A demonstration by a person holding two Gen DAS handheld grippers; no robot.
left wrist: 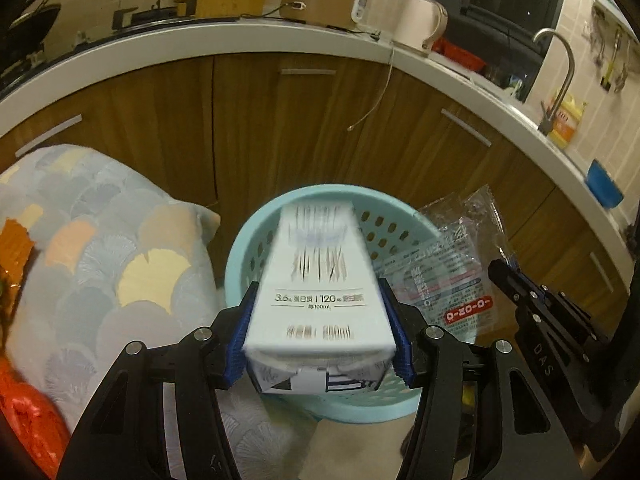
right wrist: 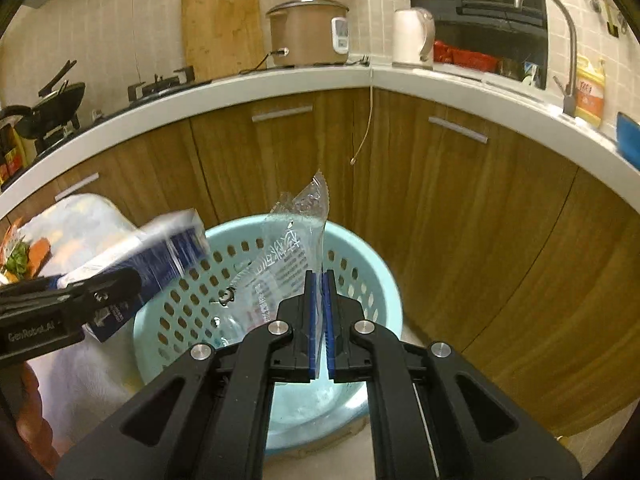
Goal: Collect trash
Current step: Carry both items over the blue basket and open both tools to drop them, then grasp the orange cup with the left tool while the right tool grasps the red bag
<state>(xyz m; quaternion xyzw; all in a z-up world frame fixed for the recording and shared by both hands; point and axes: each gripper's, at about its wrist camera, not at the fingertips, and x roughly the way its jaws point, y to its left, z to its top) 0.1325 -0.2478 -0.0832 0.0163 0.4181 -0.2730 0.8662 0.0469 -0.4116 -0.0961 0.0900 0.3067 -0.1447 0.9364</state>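
Left wrist view puts the milk carton [left wrist: 320,280] square in the middle, clamped between the blue pads of the left gripper [left wrist: 320,340], whose jaws stand about a carton's width apart and press on its two long sides near the folded end. The carton hangs over the open mouth of the pale blue perforated basket [left wrist: 256,240], which stands on the floor in front of the wooden cabinets [left wrist: 160,120] under the counter edge. Its far end is blurred, so it may be in motion. As a judgement, it is a light, fairly stiff box: the flat sides give a sure hold, though hard squeezing would dent them if it is empty.

To its right the same view shows the clear plastic wrapper [left wrist: 448,276] with red print, seen flat-on, and only the side of the right gripper [left wrist: 516,284].

Right wrist view shows what that one cannot: the right gripper [right wrist: 319,320] is nearly closed, its pads pinching a thin edge of the wrapper [right wrist: 292,256], which stands up limp and crinkled above the basket [right wrist: 376,276]. The film looks weightless, soft and slippery, best held by a bunched edge. This view also shows the carton's [right wrist: 160,256] dark blue side and the basket's inside, where nothing else is plainly visible. A patterned cloth [left wrist: 100,240] covers something beside the basket's left rim.
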